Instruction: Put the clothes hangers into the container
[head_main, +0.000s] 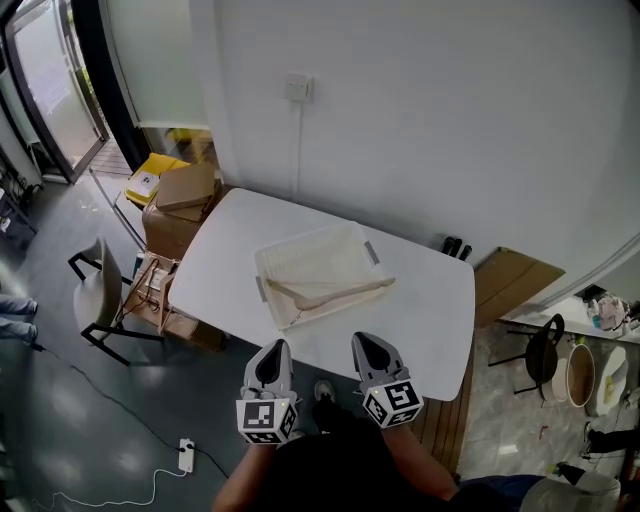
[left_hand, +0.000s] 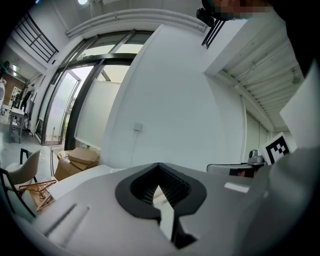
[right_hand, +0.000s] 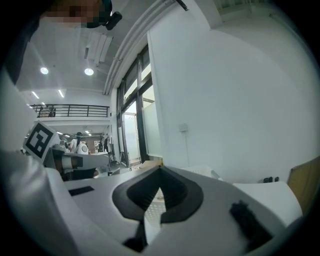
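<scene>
A shallow white container (head_main: 266, 270) lies in the middle of the white table (head_main: 430, 300). A wooden clothes hanger (head_main: 335, 293) rests across its front part, its right end over the rim. My left gripper (head_main: 277, 347) and right gripper (head_main: 363, 341) hover side by side at the table's near edge, short of the container, both pointing at it. Both are shut with nothing between the jaws. In the left gripper view the left gripper (left_hand: 160, 172) has its jaws closed together, and the right gripper (right_hand: 159, 175) looks the same in its own view.
Cardboard boxes (head_main: 185, 190) are stacked past the table's left end. A chair (head_main: 100, 295) and more wooden hangers (head_main: 150, 285) stand on the floor at the left. A cardboard sheet (head_main: 515, 280) and a black chair (head_main: 543, 350) are at the right. The wall (head_main: 400, 120) is behind.
</scene>
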